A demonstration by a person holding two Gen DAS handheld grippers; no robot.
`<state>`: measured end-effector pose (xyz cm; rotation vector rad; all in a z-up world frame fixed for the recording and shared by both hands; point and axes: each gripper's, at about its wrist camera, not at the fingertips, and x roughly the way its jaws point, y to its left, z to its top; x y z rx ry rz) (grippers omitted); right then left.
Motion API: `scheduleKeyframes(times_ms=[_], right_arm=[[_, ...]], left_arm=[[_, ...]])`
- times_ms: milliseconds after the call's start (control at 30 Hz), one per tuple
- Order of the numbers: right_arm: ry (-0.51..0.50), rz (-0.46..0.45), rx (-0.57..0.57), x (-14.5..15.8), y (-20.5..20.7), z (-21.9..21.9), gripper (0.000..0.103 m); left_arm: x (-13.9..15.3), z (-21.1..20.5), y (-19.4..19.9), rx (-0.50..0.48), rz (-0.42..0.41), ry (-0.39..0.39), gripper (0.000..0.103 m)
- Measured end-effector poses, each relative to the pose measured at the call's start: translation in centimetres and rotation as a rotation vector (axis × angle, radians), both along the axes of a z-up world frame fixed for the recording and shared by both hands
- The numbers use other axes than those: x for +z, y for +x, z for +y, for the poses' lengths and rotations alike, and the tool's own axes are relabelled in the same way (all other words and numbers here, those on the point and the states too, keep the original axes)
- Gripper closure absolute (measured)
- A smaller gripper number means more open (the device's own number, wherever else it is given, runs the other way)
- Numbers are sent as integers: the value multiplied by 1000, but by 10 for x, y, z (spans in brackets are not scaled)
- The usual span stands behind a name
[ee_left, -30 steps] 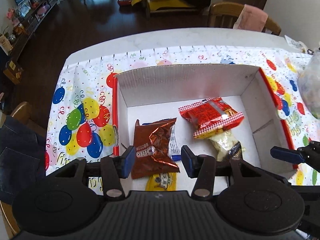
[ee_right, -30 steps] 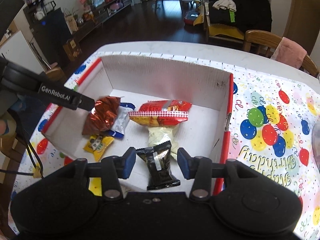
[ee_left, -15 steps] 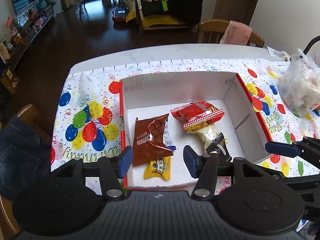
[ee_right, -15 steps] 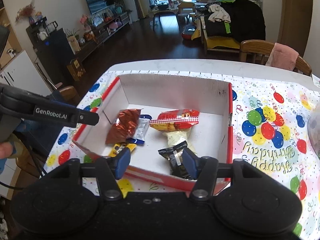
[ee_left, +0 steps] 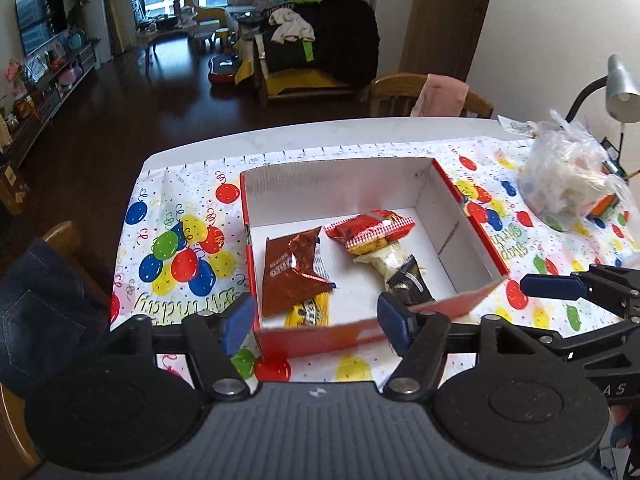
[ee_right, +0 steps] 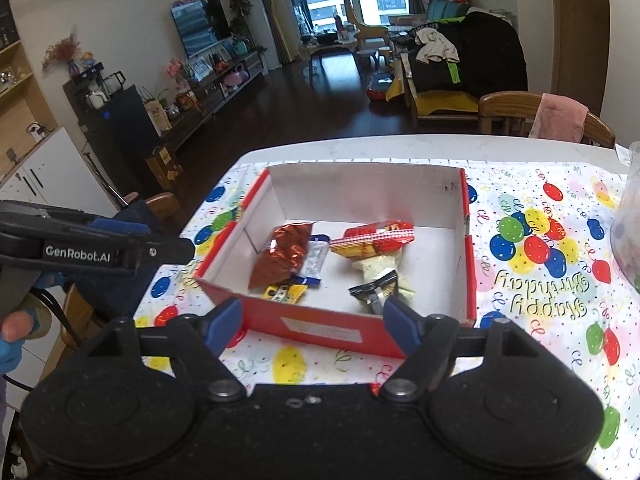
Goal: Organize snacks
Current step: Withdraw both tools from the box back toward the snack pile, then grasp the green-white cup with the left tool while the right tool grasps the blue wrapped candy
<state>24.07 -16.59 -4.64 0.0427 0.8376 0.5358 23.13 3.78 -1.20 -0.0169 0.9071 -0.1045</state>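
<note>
Left wrist: left gripper (ee_left: 316, 322) is seen spread and empty, jaws just opened wider. Snack packets (ee_left: 296, 276) lie inside the red box (ee_left: 464, 204) on the desk (ee_left: 256, 144).
Right wrist: right gripper (ee_right: 310, 322) is likewise spread (just widened), nothing pinched; box (ee_right: 320, 332) sits just ahead.

Left wrist view: taken from above the near edge, looking down into the red box (ee_left: 372, 184).
Right wrist view: taken beside it, looking down too.
Shared: box, balloon tablecloth (ee_right: 540, 276).
</note>
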Motion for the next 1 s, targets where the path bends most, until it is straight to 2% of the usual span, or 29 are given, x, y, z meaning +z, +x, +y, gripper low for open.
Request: scheduleKeyframes(times_ms=[133,267,500,600,733,1000], right_arm=[[4,-13,10,-1,-14,0,19],[14,-15,23,-6,-28,-1,15],[21,-4,36,-20,-47,-4,8],[2,-12,48,-28,-57,-4,1],[-58,1,78,-50,-72,-5,1],[-189,70,131,-95,-82,-9,2]], left_arm=[[-3,6,-20,-7,-9,-18,34],[-9,14,-40,-6,-18,-34,28],[-23,22,-70,7,-30,-21,28],[-31,28,-82,14,-32,-18,27],[-46,34,-96,9,3,-24,25],[-88,42,-114,35,137,-39,25]])
